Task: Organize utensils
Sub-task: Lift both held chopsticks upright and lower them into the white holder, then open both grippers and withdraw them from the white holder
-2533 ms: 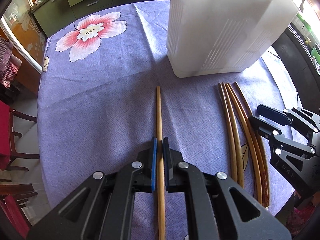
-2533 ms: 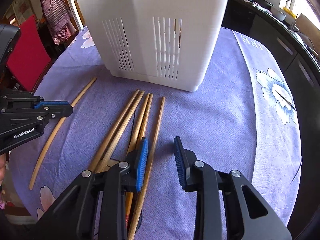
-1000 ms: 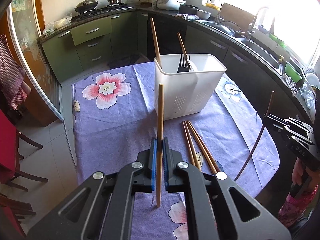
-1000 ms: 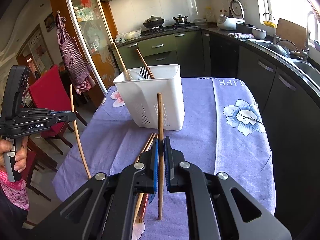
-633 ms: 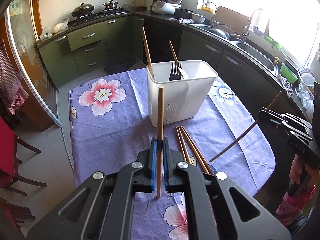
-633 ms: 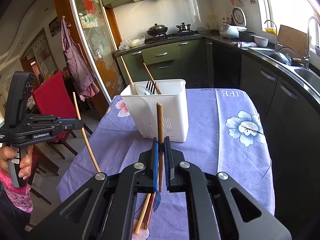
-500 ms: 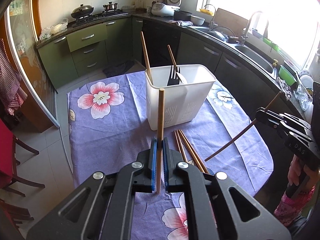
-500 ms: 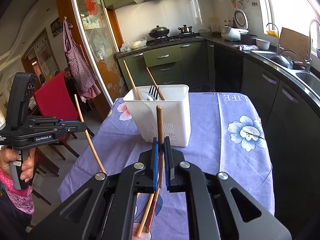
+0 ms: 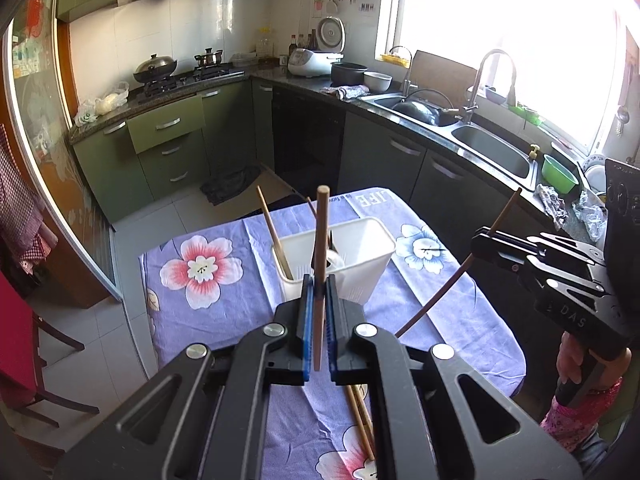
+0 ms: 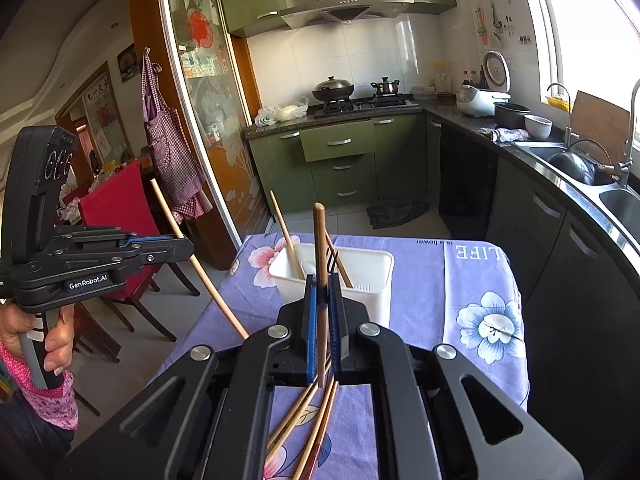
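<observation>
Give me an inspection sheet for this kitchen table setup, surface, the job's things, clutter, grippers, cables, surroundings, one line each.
Surface: table under a purple flowered cloth.
Job's things: white utensil holder on the cloth, holding a fork and chopsticks; loose chopsticks lie on the cloth nearer the cameras.
Clutter: nothing seen on the table beyond these.
Grippers: left gripper shut on a chopstick, raised above the table; right gripper shut on another chopstick, also raised.
Cables: nothing seen.
Surroundings: green cabinets, stove with pots, sink, red chair beside the table.
</observation>
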A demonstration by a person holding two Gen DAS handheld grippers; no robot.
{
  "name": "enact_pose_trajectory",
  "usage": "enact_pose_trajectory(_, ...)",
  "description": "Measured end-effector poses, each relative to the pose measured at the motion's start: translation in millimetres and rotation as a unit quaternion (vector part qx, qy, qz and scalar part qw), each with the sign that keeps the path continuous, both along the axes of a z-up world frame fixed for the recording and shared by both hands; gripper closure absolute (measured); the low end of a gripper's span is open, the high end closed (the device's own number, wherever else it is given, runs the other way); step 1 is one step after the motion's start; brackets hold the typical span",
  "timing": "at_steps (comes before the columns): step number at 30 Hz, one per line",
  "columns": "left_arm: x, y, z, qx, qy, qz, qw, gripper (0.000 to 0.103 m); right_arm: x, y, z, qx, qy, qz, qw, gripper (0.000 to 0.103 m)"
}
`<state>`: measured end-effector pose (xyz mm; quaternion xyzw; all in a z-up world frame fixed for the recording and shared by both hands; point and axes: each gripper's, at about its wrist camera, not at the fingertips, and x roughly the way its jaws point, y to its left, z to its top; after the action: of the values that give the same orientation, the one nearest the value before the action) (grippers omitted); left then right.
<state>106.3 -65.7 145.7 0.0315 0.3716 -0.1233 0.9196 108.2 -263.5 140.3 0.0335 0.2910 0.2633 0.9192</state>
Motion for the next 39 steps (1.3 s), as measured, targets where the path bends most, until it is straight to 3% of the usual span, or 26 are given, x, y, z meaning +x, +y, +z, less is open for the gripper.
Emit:
enact_pose_trajectory(8,10.5,-9.0,54.4,0.0,-0.048,0.002,0.9988,0.097,24.0,-3.5,59.7,0.01,-0.044,-0.019,0.999,0.097)
enact_pose_trajectory(15,37.6,-12.6,78.3,0.007,-0.083,0.018,0.9964,0.097,66.4,2.9,82.3,0.006,-0.055,-0.043,0.998,0.097)
enact_pose_trajectory(20,68.0,-15.3,63.7,0.018,-0.078,0.03,0.9964,0.097,100.6,16.1,63.4,-0.009,-0.037,-0.05,0.998,0.097)
enact_pose_trajectory(31,96.3,-13.6,-14.9,0.036,0.005,0.029,0.9989,0.094,131.2,34.1,-23.6,-0.033,0.038,-0.036,0.998,0.096)
enact_pose_trajectory(36,88.9,-8.7,-22.6,0.035,0.013,0.029,0.9989,0.082,117.0,31.3,-23.8,-0.028,0.035,-0.029,0.999,0.094)
enact_pose_trajectory(39,79.4,-4.6,-16.8,0.027,0.008,0.03,0.9992,0.081,98.5,23.1,-15.0,-0.014,0.022,-0.025,0.999,0.088)
